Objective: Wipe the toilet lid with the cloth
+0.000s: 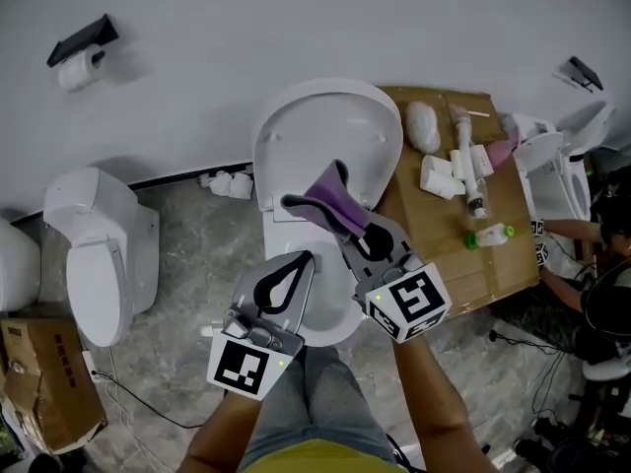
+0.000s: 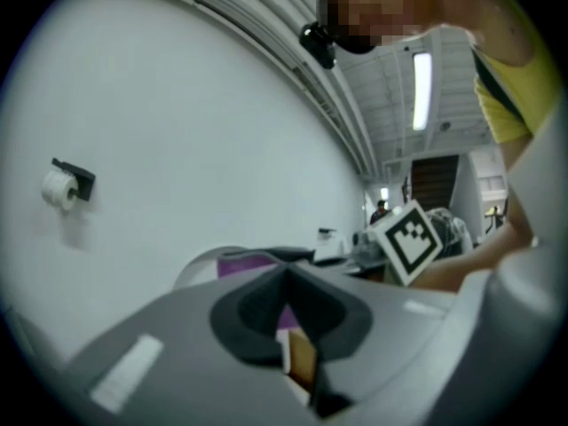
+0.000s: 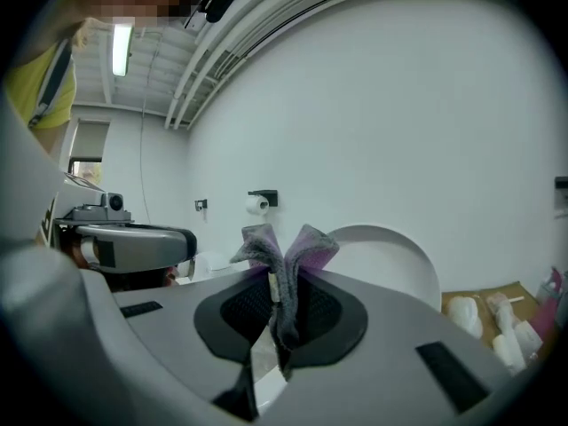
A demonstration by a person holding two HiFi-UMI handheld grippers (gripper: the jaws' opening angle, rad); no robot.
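Right claw (image 3: 280,302): clenched on the purple-and-grey cloth (image 3: 286,254). I have it pinched by a fold between the pads, and its loose ends fan out beyond the tips.
Left claw (image 2: 286,279): clenched on nothing, hanging low over the front of the white toilet bowl (image 1: 330,315), just beside the right claw.
Cloth position: in the air over the bowl, in front of the raised white oval toilet lid (image 1: 325,131). I see no contact with the lid yet.
Stage, as I judge it: approach, with wiping not begun.
Risk, thin grip: only a narrow fold sits in the pads. I expect drag across the lid to tug it free if I press hard or sweep fast.
Risk, where it falls: the open bowl lies right under the cloth, so a slip would likely drop it in.
Risk, hard contact: the claw tips sit close behind the fabric. Coming in too straight, I could scrape plastic on the lid rather than cloth.
Risk, lid moving: the lid stands up on its hinge. A downward pull near its top edge might tip it forward onto my claws.
Risk, crowding: the two claws are near each other, and a wide stroke to the left could knock them together.
Risk, neighbours: the brown cardboard sheet (image 1: 493,254) just right of the toilet carries white plastic parts (image 1: 441,175) and a small green-capped bottle (image 1: 490,235). An overshoot that way could scatter them.
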